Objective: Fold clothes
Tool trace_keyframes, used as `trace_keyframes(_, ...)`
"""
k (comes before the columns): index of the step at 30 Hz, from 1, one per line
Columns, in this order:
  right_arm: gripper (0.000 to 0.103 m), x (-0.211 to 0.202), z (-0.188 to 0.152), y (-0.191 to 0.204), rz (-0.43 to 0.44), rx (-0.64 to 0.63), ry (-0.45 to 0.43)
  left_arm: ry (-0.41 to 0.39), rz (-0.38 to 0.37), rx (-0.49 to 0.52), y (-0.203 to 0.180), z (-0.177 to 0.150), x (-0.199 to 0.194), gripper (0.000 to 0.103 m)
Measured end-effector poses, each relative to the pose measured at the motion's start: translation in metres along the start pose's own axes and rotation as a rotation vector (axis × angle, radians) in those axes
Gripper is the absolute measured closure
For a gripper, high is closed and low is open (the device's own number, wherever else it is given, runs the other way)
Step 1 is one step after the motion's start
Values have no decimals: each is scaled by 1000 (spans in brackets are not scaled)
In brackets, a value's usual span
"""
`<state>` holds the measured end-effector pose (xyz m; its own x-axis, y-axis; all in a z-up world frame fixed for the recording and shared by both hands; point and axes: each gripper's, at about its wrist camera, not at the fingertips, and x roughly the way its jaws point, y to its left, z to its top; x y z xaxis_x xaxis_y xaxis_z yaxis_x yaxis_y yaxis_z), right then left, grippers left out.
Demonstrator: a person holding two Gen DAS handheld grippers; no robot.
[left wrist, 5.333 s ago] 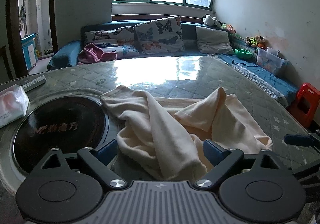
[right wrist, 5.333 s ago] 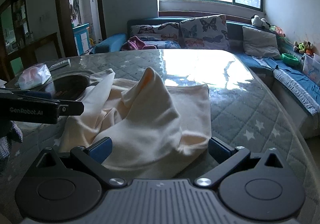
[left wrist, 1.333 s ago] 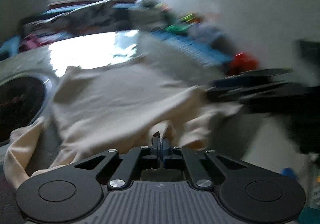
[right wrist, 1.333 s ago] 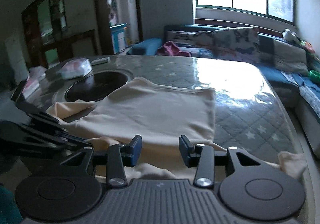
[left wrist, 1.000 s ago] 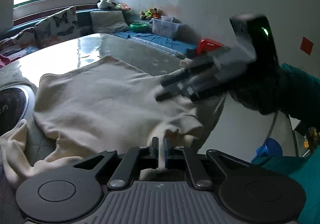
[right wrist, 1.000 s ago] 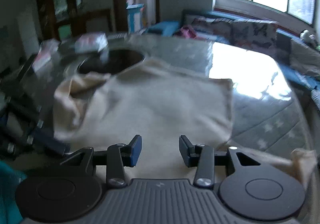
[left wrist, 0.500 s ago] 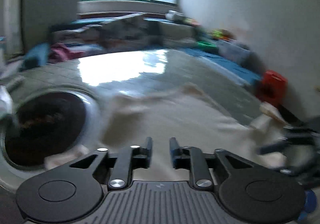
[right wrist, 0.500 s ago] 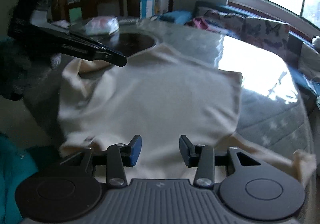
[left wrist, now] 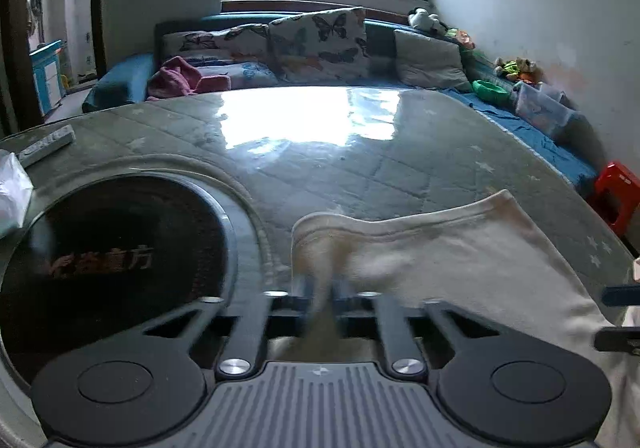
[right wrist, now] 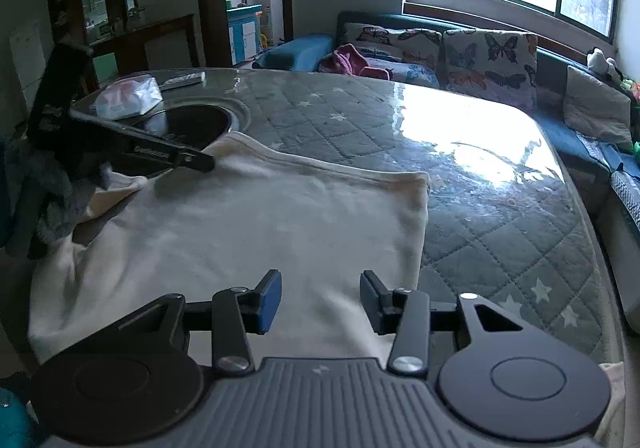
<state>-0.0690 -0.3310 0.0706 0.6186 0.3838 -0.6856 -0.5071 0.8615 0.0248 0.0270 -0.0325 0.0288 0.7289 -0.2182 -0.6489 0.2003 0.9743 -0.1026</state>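
Note:
A cream garment [right wrist: 260, 232] lies spread flat on the quilted table [right wrist: 500, 215], its hem running along the far side. My left gripper [left wrist: 322, 288] is at the garment's [left wrist: 460, 260] far left corner, its jaws blurred and closing with the cloth pinched between them. In the right wrist view the left gripper [right wrist: 200, 163] tip bites that same corner beside the dark inset. My right gripper [right wrist: 318, 298] hovers over the near right part of the garment, jaws open and widening, with nothing pressed between them. Its fingers [left wrist: 620, 296] show at the left wrist view's right edge.
A round black hotplate [left wrist: 112, 260] is set into the table left of the garment. A tissue pack [right wrist: 128, 95] and a remote [left wrist: 46, 145] lie beyond it. A sofa with cushions [left wrist: 320, 43] lines the far side, and a red stool [left wrist: 616, 199] stands at the right.
My left gripper let go of the near edge, swung left and forward to the far left corner and closed on it. The right gripper drifted over the garment's right side.

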Motion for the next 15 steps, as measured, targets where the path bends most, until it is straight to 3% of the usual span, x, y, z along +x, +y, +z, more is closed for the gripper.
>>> trace_keyframes(3, 56, 8, -1, -4, 2, 11, 8, -37, -53, 81, -25, -7, -17, 96)
trace_keyframes(7, 56, 18, -3, -9, 2, 24, 24, -35, -210, 213, -57, -23, -41, 84)
trace_keyframes(9, 56, 19, -4, -11, 0, 27, 27, -40, -257, 238, -62, -30, -51, 84)
trace_keyframes(12, 56, 20, -5, -13, 0, 32, 29, -72, -233, 205, -56, -28, -62, 81)
trace_keyframes(14, 56, 20, -5, -14, -1, 32, 29, -96, -175, 177, -50, -22, -63, 55)
trace_keyframes(15, 56, 20, -5, -14, -2, 32, 29, -92, -143, 170, -49, -19, -60, 52)
